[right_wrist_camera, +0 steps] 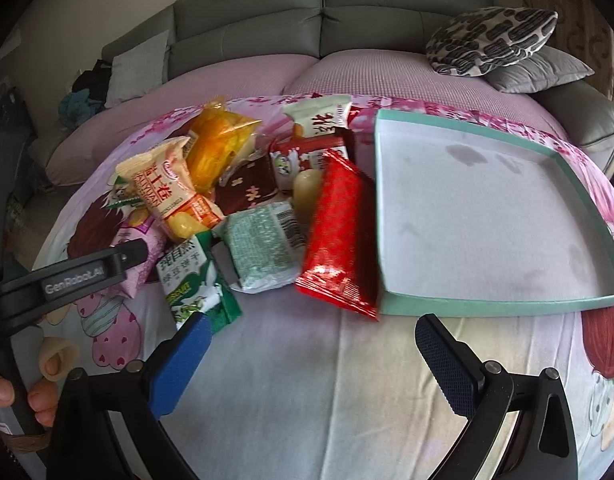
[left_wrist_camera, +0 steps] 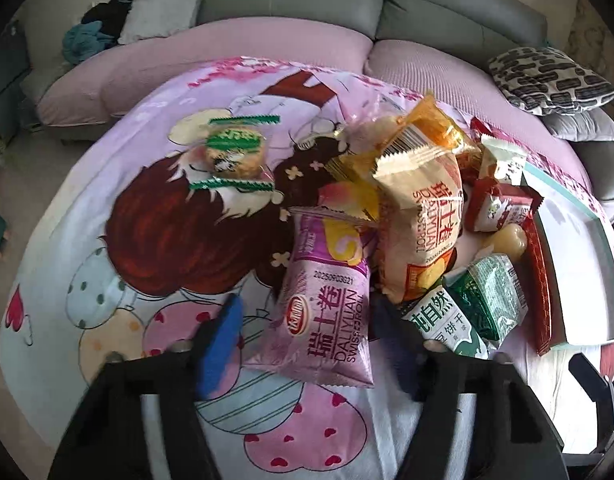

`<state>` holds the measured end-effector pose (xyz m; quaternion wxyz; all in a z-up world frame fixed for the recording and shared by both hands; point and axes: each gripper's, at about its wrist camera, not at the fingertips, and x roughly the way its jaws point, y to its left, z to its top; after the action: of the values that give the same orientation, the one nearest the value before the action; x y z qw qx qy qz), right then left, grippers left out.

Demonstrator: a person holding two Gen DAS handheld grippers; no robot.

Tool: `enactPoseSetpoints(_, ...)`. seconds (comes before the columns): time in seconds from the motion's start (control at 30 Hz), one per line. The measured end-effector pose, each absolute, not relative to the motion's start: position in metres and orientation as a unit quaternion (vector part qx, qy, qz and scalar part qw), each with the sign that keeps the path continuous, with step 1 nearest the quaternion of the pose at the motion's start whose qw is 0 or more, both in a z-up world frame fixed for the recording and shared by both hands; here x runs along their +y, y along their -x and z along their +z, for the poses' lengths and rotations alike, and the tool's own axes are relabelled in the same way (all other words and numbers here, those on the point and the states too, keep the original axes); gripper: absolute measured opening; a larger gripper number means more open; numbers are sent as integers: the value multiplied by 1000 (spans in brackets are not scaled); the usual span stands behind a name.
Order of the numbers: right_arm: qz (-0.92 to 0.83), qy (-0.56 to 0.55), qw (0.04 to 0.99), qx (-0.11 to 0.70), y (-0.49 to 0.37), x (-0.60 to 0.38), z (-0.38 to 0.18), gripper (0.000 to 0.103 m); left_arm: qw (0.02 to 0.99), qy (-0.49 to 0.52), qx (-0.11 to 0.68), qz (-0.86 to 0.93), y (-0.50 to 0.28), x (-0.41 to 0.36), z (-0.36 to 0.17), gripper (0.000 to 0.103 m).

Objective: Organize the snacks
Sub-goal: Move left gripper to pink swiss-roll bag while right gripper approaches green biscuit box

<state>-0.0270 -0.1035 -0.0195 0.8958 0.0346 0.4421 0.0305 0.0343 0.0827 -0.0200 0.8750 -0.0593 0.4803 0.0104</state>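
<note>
The step in hand, judging by the layout, is picking the purple Swiss roll packet (left_wrist_camera: 327,304) out of the snack pile so it can go into the teal-rimmed box lid (right_wrist_camera: 503,304); the left gripper (left_wrist_camera: 311,336) has the packet between its jaws, the blue pad (left_wrist_camera: 221,344) at the packet's left edge and the darker finger (left_wrist_camera: 391,344) at its right; the jaws stand fairly narrow around the wrapper, but whether the pads already press it cannot be told. To do this well, the grip should bite across the packet's lower half, not on the crimped seam, and firmly enough that the slick film does not slip; the lift should go straight up first, since the cream Swiss roll packet (left_wrist_camera: 423,216) and the green biscuit packet (left_wrist_camera: 443,316) lie touching or overlapping it and could be dragged along. The left gripper points steeply down at the printed cloth (left_wrist_camera: 147,280) from the near side. The right gripper (right_wrist_camera: 311,356) hovers low over bare cloth with jaws spread wide and nothing between them, its blue pad (right_wrist_camera: 179,364) just beside the green biscuit packet's end; the red foil packet (right_wrist_camera: 339,236) lies against the lid's left wall; the lid itself holds nothing yet.
</note>
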Motion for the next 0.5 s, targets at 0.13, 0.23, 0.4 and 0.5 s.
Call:
enactPoseSetpoints(0.13,48,-26,899,434,24,-91,-14,103,874,70,482,-1,-32,86,-20,46)
enactPoseSetpoints(0.23,65,-16,900,430,21,-80,-12,103,870,82,486,-5,-30,89,-21,42)
enactPoseSetpoints(0.4,96,11,904,416,19,-60,-9,102,864,97,495,6,-27,99,-22,42)
enactPoseSetpoints(0.5,112,28,905,410,17,-48,-10,98,860,101,499,15,-27,107,-23,43)
